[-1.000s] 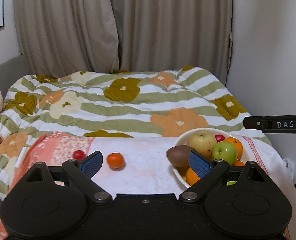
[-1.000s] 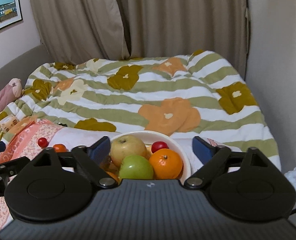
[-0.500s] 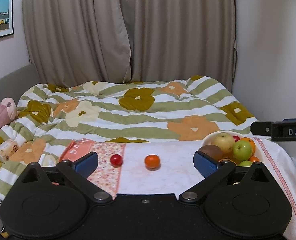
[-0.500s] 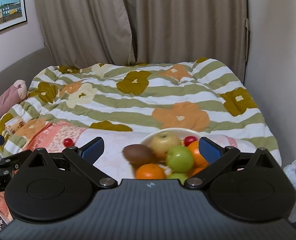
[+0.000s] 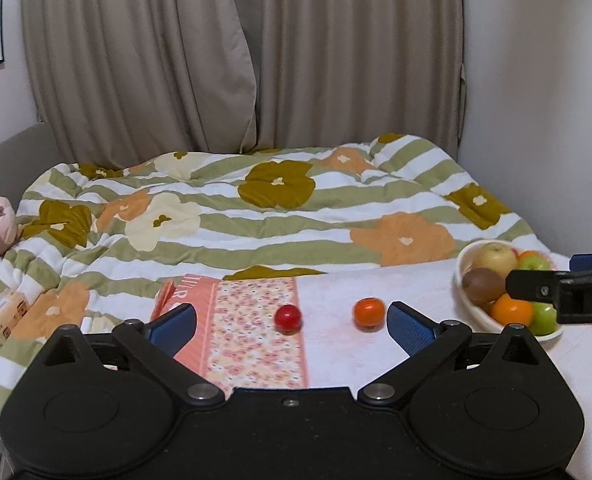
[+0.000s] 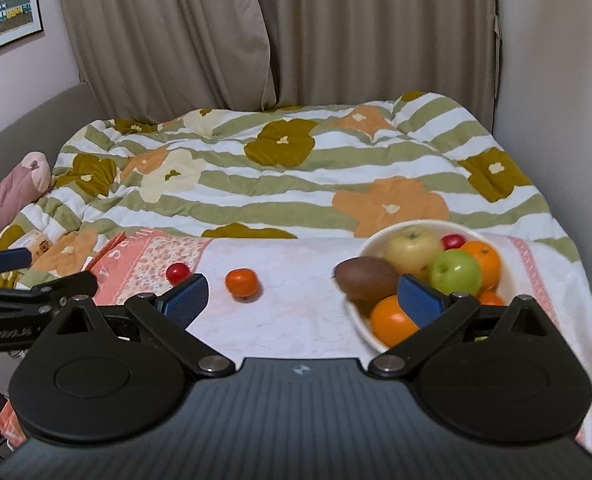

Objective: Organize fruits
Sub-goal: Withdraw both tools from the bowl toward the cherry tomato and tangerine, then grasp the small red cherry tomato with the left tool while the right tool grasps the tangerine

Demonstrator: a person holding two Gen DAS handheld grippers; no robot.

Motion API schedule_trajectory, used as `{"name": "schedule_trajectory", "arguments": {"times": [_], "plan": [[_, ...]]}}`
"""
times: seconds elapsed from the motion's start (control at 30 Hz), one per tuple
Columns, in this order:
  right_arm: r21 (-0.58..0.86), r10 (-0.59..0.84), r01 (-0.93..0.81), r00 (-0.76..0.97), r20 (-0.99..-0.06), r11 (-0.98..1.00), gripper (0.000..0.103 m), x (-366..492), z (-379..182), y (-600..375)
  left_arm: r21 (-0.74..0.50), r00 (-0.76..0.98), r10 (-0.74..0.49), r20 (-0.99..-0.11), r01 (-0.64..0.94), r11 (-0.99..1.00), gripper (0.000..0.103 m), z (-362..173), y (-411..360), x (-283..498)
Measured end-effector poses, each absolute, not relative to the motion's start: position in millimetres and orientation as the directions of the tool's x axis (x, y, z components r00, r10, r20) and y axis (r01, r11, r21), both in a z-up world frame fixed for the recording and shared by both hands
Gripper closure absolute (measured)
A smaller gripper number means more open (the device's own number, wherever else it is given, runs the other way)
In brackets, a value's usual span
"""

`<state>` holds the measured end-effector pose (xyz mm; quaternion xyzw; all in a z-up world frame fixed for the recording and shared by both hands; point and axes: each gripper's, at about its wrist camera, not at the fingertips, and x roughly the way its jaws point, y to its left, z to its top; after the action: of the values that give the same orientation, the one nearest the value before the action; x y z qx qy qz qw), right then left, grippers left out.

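Most of the fruit is already sitting in the round white ceramic bowl [image 6: 508, 276]: apples, oranges, a brown kiwi. Two pieces are lying loose on the pale cloth [image 5: 336, 344], well apart from it: a small red round fruit [image 5: 287, 318] and a small orange mandarin [image 5: 369, 312]. The left gripper [image 5: 291, 324] and right gripper [image 6: 304, 298] are both hovering spread wide, carrying nothing.

One bowl [image 6: 506, 280], two green apples [image 6: 455, 273], one kiwi [image 6: 366, 278], two loose fruits [image 6: 241, 282], two tools [image 6: 301, 298].
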<state>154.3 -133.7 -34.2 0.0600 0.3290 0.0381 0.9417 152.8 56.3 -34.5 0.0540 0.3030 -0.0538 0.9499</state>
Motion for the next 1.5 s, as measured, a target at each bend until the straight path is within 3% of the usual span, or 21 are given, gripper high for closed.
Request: {"name": "schedule_trajectory", "arguments": {"times": [0.37, 0.6, 1.0, 1.1, 1.5], "plan": [[0.136, 0.049, 0.047, 0.777, -0.627, 0.990, 0.000, 196, -83, -88, 0.083, 0.761, -0.161, -0.628, 0.271, 0.959, 0.001, -89, 85, 216], [0.119, 0.019, 0.078, 0.757, -0.654, 0.990, 0.000, 222, -117, -74, 0.082, 0.706, -0.207, -0.678, 0.352, 0.932, 0.014, -132, 84, 253], [0.102, 0.017, 0.072, 0.733, -0.680, 0.992, 0.000, 248, -154, -54, 0.085, 0.662, -0.255, -0.705, 0.435, 0.896, 0.050, -164, 79, 286], [0.095, 0.015, 0.068, 0.731, -0.682, 0.993, 0.000, 252, -158, -51, 0.082, 0.657, -0.273, -0.702, 0.456, 0.886, 0.068, -164, 77, 288], [0.082, 0.047, 0.014, 0.717, -0.695, 0.997, 0.011, 269, -165, -41, 0.089, 0.652, -0.261, -0.712, 0.452, 0.887, 0.068, -163, 83, 285]]}}
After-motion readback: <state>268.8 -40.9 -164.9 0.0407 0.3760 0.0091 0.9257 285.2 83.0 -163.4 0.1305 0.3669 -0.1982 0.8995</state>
